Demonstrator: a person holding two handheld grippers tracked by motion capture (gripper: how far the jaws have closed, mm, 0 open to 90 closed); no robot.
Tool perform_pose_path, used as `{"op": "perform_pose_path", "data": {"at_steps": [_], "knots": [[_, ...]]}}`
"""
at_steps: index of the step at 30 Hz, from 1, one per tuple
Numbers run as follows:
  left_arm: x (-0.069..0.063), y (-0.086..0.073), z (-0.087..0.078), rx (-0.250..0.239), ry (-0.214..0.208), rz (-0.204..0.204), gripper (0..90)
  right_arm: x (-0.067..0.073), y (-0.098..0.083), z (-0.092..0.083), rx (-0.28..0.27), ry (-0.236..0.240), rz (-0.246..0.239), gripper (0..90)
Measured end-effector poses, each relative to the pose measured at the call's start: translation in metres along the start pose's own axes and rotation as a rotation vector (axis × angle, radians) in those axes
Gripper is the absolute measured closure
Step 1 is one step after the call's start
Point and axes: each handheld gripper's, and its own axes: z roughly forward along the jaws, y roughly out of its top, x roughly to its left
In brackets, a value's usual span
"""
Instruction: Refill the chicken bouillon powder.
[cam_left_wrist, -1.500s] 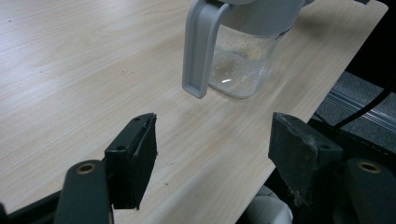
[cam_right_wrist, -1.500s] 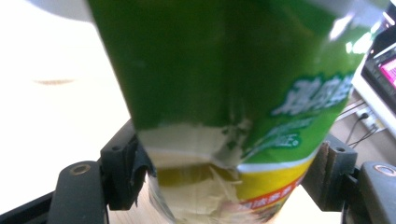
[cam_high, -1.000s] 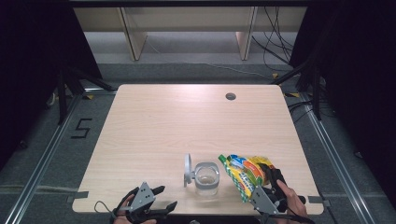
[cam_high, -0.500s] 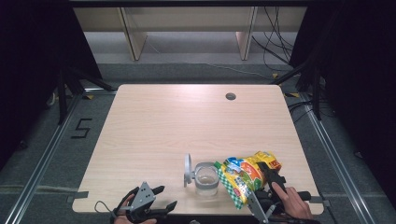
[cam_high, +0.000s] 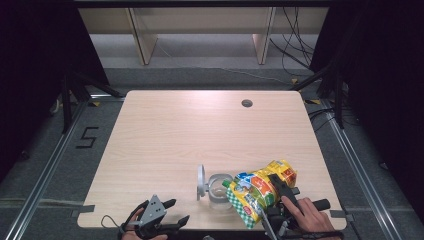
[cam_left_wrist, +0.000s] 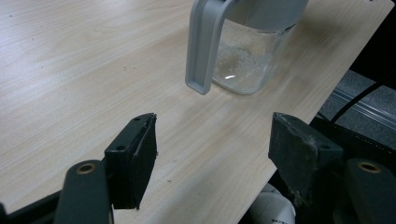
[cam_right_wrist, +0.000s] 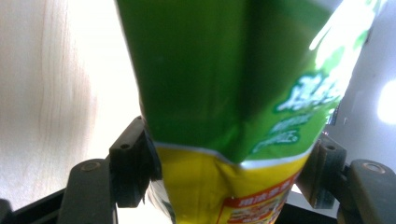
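The right gripper has its fingers pinching a bag, a soft, crinkly snack pouch in green and yellow; they have just been closing a little further on it. The bag is tipped over the open jar, which stands near the desk's front edge with its grey lid swung upright beside it. The bag looks light and floppy, so it will likely sag or fold unless gripped across its width, near a seam rather than mid-panel (the glossy film may well slip). The jar looks like hard clear plastic or glass, with a few grains at the bottom in the left gripper view; it could skid if nudged. The left gripper waits near the desk's edge, fingers spread and empty.
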Motion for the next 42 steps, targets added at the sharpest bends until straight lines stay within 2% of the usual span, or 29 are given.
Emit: {"op": "perform_pose_path", "data": {"at_steps": [1,2,5,7,8,9,10,11,12,13,15,16,18,19,21,24,27,31,33,35,36,38,42], "knots": [[-0.001,0.0,0.0,-0.009,0.0,-0.007,31.9,0.001,0.0,0.0,0.004,-0.007,0.009,33.1],[-0.001,0.0,0.0,-0.01,0.0,-0.009,31.9,0.005,-0.001,0.0,0.012,0.006,0.05,33.1],[0.002,0.0,-0.001,0.0,0.01,0.011,31.8,0.001,-0.001,-0.001,0.02,-0.002,0.018,33.1],[0.002,0.0,-0.001,0.0,0.01,0.012,31.9,-0.005,0.0,-0.001,0.002,-0.022,-0.05,33.1],[0.002,0.0,-0.001,-0.001,0.01,0.009,31.9,-0.005,0.0,-0.002,0.027,-0.022,-0.021,33.1],[0.002,0.0,-0.001,-0.001,0.01,0.011,31.9,-0.006,0.0,-0.001,0.021,-0.025,-0.041,33.1],[0.0,0.0,0.0,-0.014,0.005,-0.009,31.9,-0.007,0.0,-0.001,0.019,-0.03,-0.049,33.1],[0.0,0.0,0.0,-0.007,0.006,0.0,31.9,-0.009,0.001,-0.001,0.025,-0.028,-0.06,33.1],[0.001,0.001,-0.001,-0.001,0.007,0.012,32.0,-0.009,0.001,-0.001,0.027,-0.031,-0.05,33.2],[0.0,0.0,-0.001,-0.008,0.004,0.0,32.0,-0.012,0.002,-0.001,0.023,-0.039,-0.083,33.2],[0.0,0.0,0.0,-0.011,0.004,-0.005,31.9,-0.012,0.002,-0.002,0.03,-0.051,-0.095,33.2],[0.0,0.001,-0.001,-0.008,0.01,-0.003,32.0,-0.017,0.003,-0.001,0.024,-0.058,-0.171,33.3],[0.0,0.0,-0.001,-0.011,0.005,-0.005,31.9,-0.016,0.006,-0.003,0.03,-0.07,-0.161,33.5],[0.0,0.0,-0.001,-0.011,0.005,-0.005,31.9,-0.018,0.006,-0.004,0.04,-0.069,-0.185,34.8],[0.0,0.0,-0.001,-0.009,0.009,-0.002,31.9,-0.021,0.008,-0.003,0.024,-0.072,-0.228,36.2],[0.001,0.001,-0.001,-0.005,0.004,0.01,31.9,-0.02,0.008,-0.005,0.035,-0.071,-0.22,36.4],[0.0,0.0,0.0,-0.015,-0.001,-0.009,31.9,-0.021,0.008,-0.003,0.036,-0.075,-0.28,38.0],[0.0,0.0,0.0,-0.006,0.003,0.003,31.9,-0.02,0.007,-0.005,0.064,-0.054,-0.27,38.1],[-0.001,0.0,0.0,-0.009,-0.002,-0.008,31.9,-0.021,0.007,-0.005,0.067,-0.059,-0.298,38.2],[-0.002,0.0,0.001,-0.002,-0.011,-0.037,31.9,-0.023,0.007,-0.005,0.06,-0.058,-0.325,38.2],[0.0,0.0,0.0,0.0,-0.001,0.001,31.9,-0.023,0.007,-0.005,0.059,-0.06,-0.328,38.2],[0.0,0.0,0.0,0.0,0.0,-0.001,31.9,-0.023,0.005,-0.007,0.078,-0.058,-0.313,38.3],[0.0,0.0,0.0,-0.001,-0.001,-0.002,31.9,-0.023,0.005,-0.008,0.1,-0.071,-0.326,38.4]]}}
